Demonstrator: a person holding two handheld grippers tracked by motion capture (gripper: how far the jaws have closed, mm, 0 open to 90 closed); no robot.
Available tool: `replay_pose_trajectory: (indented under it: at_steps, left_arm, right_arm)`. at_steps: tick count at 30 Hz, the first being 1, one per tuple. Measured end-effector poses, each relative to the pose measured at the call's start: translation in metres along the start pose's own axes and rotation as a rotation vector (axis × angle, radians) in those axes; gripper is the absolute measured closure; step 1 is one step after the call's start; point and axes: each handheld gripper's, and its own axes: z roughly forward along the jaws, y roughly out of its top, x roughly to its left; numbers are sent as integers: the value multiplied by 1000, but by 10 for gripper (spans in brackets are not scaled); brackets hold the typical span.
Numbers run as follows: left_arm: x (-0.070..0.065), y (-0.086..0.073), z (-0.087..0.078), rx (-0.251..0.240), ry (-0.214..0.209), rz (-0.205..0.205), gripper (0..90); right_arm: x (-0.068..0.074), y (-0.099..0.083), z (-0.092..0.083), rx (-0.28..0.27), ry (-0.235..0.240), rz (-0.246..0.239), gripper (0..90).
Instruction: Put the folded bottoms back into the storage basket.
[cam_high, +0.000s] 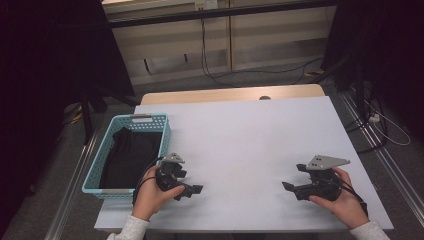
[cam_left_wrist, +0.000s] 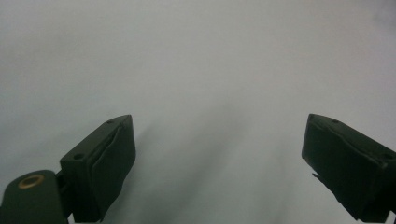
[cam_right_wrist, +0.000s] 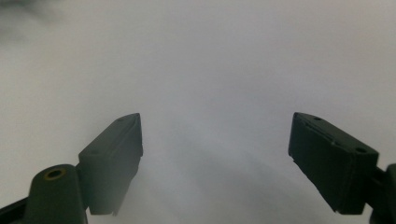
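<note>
My left gripper (cam_high: 195, 190) rests low over the white table (cam_high: 240, 140) near its front left, held in a hand just right of the basket. Its jaws stand wide apart with nothing between them; in the left gripper view (cam_left_wrist: 217, 163) only bare white surface lies between the two black pads. My right gripper (cam_high: 287, 186) sits near the front right of the table, pointing left. Its jaws are also spread wide (cam_right_wrist: 215, 163) over bare table, holding nothing.
A light blue plastic basket (cam_high: 102, 160) stands at the table's left edge with a black cloth (cam_high: 130, 155) inside. Beyond the table's far edge are cables on the floor and a dark stand at the left.
</note>
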Motion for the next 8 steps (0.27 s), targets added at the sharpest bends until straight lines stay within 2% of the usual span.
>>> replay_pose_trajectory:
  at_steps: [6,8]
  left_arm:
    - [0,1,3,-3,1,0,98]
    - [0,1,3,1,1,-1,98]
  right_arm:
    - [2,0,4,9,12,7,173]
    - [3,1,5,15,15,-5,172]
